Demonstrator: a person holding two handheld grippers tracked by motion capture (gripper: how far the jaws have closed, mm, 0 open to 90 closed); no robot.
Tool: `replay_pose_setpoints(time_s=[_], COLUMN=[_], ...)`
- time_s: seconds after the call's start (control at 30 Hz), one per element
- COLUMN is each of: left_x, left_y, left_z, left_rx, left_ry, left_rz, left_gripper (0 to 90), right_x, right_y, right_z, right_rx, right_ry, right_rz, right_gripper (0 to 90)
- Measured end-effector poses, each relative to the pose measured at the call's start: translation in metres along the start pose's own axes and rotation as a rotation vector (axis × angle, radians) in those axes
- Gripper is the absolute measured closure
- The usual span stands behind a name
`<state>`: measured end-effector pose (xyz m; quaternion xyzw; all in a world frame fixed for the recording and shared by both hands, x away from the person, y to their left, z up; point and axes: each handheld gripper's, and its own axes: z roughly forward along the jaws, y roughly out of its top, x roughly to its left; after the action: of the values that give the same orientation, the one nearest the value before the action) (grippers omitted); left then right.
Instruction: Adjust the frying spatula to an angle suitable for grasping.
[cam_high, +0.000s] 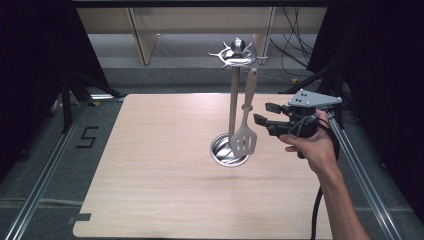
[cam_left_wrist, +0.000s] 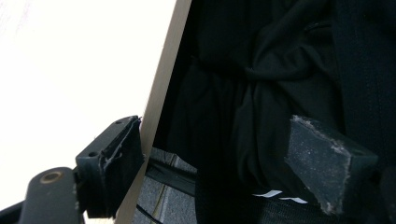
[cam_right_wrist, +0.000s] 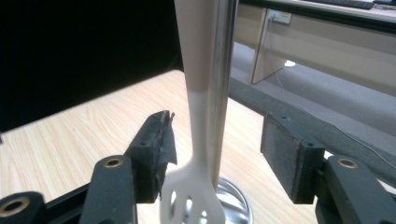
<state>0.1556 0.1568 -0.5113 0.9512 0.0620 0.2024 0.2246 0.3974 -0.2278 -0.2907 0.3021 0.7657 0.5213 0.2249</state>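
— What colour is the slotted spatula (cam_high: 244, 134)?
— Pale cream at the blade and neck, turning a light tan-brown along the handle.
— And the stand (cam_high: 233, 100)?
— Shiny silver metal, pole and round base alike.
— The table (cam_high: 165, 165)?
— Light wood with a fine streaked grain.
— The right gripper (cam_high: 263, 113)?
— Black jaws with brass-coloured rivets, a grey plate on top.
— The left gripper (cam_left_wrist: 215, 158)?
— Black as well, pads scuffed grey.

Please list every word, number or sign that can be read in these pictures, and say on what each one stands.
"5": a dark figure marked on the grey floor, left of the wooden table, in the high view.
White marks on the black clothing in the left gripper view: too small and cut off to read.
No readable text on the slotted spatula or its metal stand.
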Motion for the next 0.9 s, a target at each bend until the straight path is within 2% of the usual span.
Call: replay_pose_setpoints(time_s=[0.03, 0.07, 0.1, 0.13, 0.2, 0.37, 0.5, 0.53, 0.57, 0.6, 0.63, 0.7, 0.73, 0.77, 0.8, 0.83, 0.9], left_x=[0.0, 0.0, -0.001, 0.0, 0.0, 0.0, 0.0, -0.001, -0.001, -0.001, -0.001, 0.0, -0.001, 0.0, 0.0, 0.0, 0.0], left_y=[0.0, 0.0, 0.0, 0.0, 0.0, 0.0, 0.0, 0.0, 0.0, -0.001, 0.0, 0.0, 0.0, 0.0, 0.0, 0.0, 0.0], left_z=[0.0, 0.0, 0.001, 0.0, 0.0, 0.0, 0.0, 0.001, 0.001, 0.001, 0.001, 0.0, 0.001, 0.0, 0.0, 0.001, 0.001], left_rx=[-0.004, -0.001, -0.009, 0.0, -0.003, -0.001, -0.003, -0.008, -0.011, -0.005, 0.0, -0.013, -0.022, -0.008, -0.009, -0.009, -0.012], left_ry=[0.002, 0.001, 0.007, 0.001, 0.002, 0.001, 0.003, 0.007, 0.006, 0.005, 0.002, 0.007, 0.013, 0.007, 0.008, 0.006, 0.011], left_rz=[0.0, -0.005, -0.013, -0.001, -0.003, -0.002, 0.007, -0.014, -0.015, 0.001, 0.0, -0.001, -0.014, -0.012, -0.014, -0.015, -0.017], left_gripper=[17.7, 17.7, 17.7, 17.7, 17.7, 17.7, 17.7, 17.7, 17.7, 17.7, 17.7, 17.6, 17.6, 17.6, 17.6, 17.6, 17.7], right_x=[0.001, 0.0, 0.002, 0.0, 0.001, 0.003, 0.007, 0.007, 0.008, 0.007, 0.008, 0.009, 0.01, 0.009, 0.012, 0.011, 0.012], right_y=[-0.001, -0.003, -0.004, -0.006, -0.01, -0.02, -0.03, -0.032, -0.035, -0.037, -0.039, -0.043, -0.047, -0.049, -0.052, -0.056, -0.062], right_z=[-0.001, -0.002, -0.003, -0.003, -0.005, -0.009, -0.01, -0.011, -0.01, -0.009, -0.01, -0.008, -0.009, -0.007, -0.009, -0.008, -0.007], right_rx=[0.01, 0.01, 0.01, 0.002, 0.015, 0.013, 0.024, 0.031, 0.036, 0.035, 0.05, 0.055, 0.075, 0.066, 0.08, 0.077, 0.073], right_ry=[0.005, 0.005, 0.001, -0.004, 0.002, -0.02, -0.032, -0.038, -0.029, -0.025, -0.024, -0.035, -0.028, -0.027, -0.033, -0.035, -0.024], right_rz=[0.01, -0.005, 0.009, -0.004, 0.002, -0.017, 0.003, -0.013, -0.012, -0.025, -0.005, -0.009, -0.003, -0.033, 0.007, -0.015, 0.011], right_gripper=[43.6, 43.3, 43.1, 43.1, 42.4, 41.8, 41.4, 41.2, 41.1, 41.0, 40.9, 40.7, 40.5, 40.5, 40.3, 40.4, 40.4])
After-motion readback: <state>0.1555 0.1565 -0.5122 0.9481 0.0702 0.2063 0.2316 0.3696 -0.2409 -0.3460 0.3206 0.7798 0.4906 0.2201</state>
